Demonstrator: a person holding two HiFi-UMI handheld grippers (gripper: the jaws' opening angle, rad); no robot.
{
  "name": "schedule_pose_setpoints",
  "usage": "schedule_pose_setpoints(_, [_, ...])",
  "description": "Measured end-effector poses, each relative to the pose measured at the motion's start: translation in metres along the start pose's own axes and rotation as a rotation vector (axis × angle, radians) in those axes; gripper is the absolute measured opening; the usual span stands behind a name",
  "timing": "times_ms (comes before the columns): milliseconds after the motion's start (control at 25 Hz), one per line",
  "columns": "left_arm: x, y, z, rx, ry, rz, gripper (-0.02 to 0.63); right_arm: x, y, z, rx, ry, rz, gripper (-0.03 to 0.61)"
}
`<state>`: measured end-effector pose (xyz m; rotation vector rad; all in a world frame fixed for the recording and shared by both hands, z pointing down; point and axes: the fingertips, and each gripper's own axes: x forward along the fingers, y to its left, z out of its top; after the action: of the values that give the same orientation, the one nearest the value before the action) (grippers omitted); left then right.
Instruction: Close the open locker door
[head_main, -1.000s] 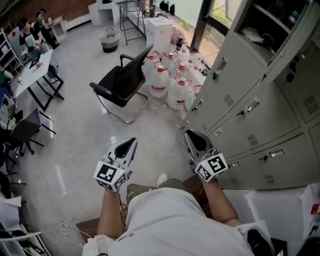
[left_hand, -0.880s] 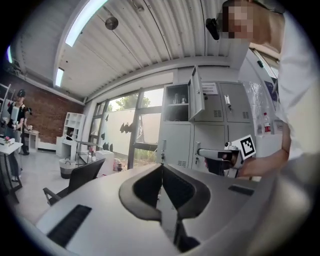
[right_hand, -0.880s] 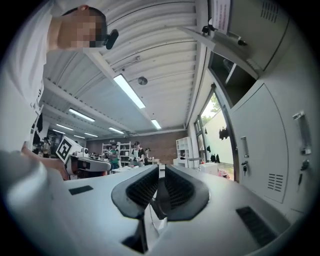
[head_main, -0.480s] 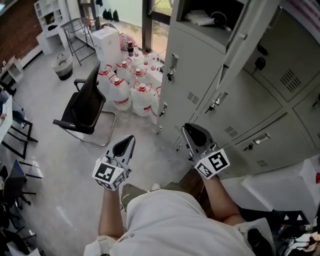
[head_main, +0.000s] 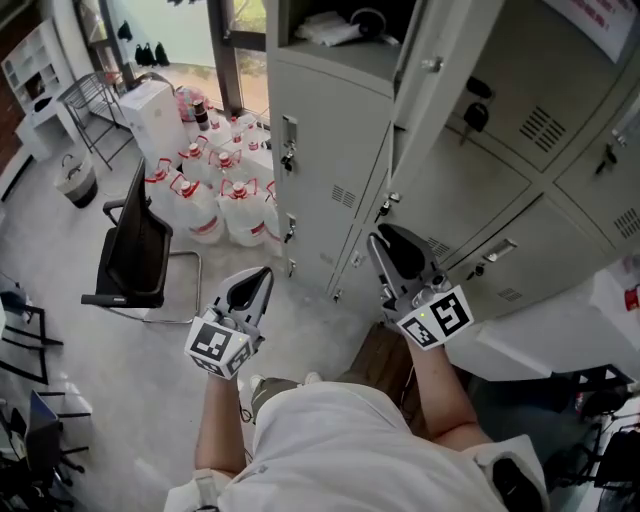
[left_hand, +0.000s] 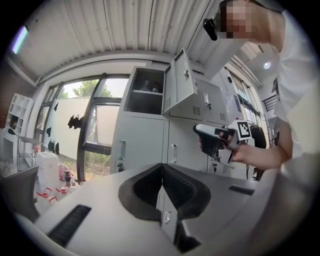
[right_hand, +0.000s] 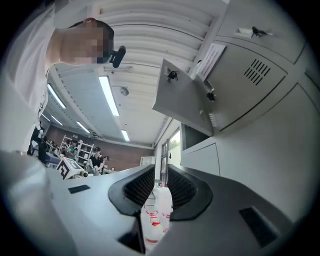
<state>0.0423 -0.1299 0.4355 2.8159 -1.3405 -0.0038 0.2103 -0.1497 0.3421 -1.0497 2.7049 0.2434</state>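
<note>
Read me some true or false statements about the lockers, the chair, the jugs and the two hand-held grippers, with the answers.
The top locker door stands open. True.
The right hand-held gripper grips that door. False: it is apart from the door, its jaws opening with nothing between them.
Water jugs stand on the floor beside the lockers. True.
The black chair lies tipped over. False: it stands upright.
The left hand-held gripper has its jaws wide apart. False: they are together and empty.
</note>
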Motion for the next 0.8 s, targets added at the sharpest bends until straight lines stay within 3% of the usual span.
schedule_pose_setpoints(440, [0.038,0.011,0.021,0.021,-0.012,-0.223,0.002,0.004,0.001,0.059,-0.086,-0.083,-0.158,0.112])
schedule_pose_setpoints(800, [0.041,0.002,0.02,0.024,-0.001,-0.351,0.002,0.005,0.01,0.097,-0.169,-0.122,-0.231,0.141])
